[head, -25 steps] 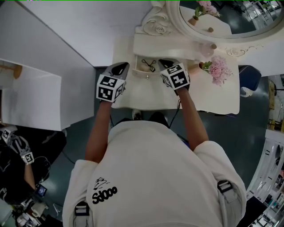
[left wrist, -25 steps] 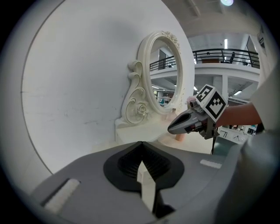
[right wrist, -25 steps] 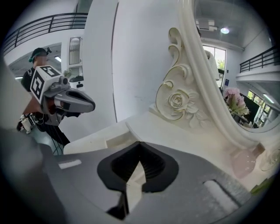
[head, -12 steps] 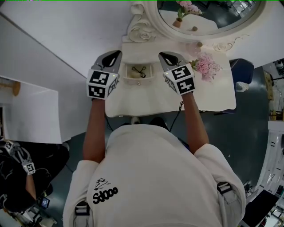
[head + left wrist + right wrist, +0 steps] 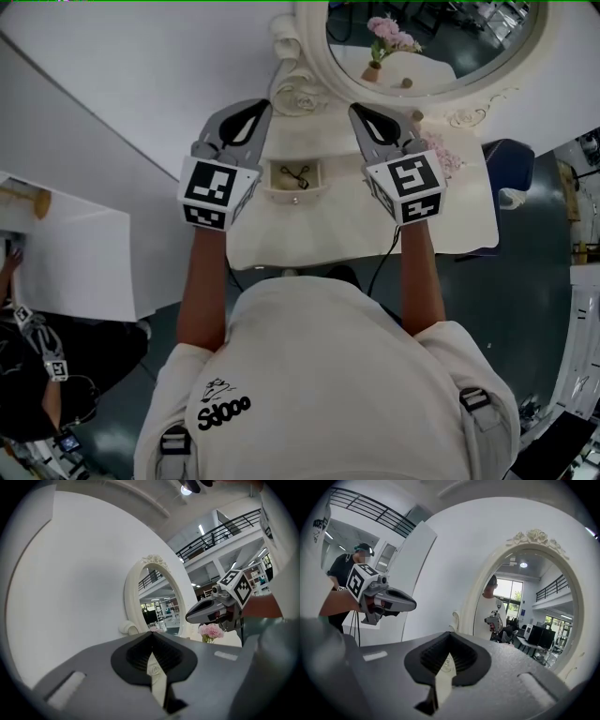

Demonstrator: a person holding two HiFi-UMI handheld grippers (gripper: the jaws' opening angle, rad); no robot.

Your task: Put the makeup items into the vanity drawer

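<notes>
Both jaws were closed on nothing, the left gripper (image 5: 251, 112) left and the right gripper (image 5: 366, 117) right of the open vanity drawer (image 5: 281, 190) holding a black makeup tool (image 5: 298, 175); loading looked finished, so pushing it shut seemed next.

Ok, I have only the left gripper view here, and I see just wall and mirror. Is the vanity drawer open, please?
Observer: Yes. In the head view the drawer is pulled out. Seen from above, it lies between the left gripper and the right gripper.
Operator: Is something inside it?
Observer: A small black tool with loop handles lies in it. More I cannot make out.
Operator: And does the right gripper hold something?
Observer: No. Its own view shows its fingers together, with nothing between them.
</notes>
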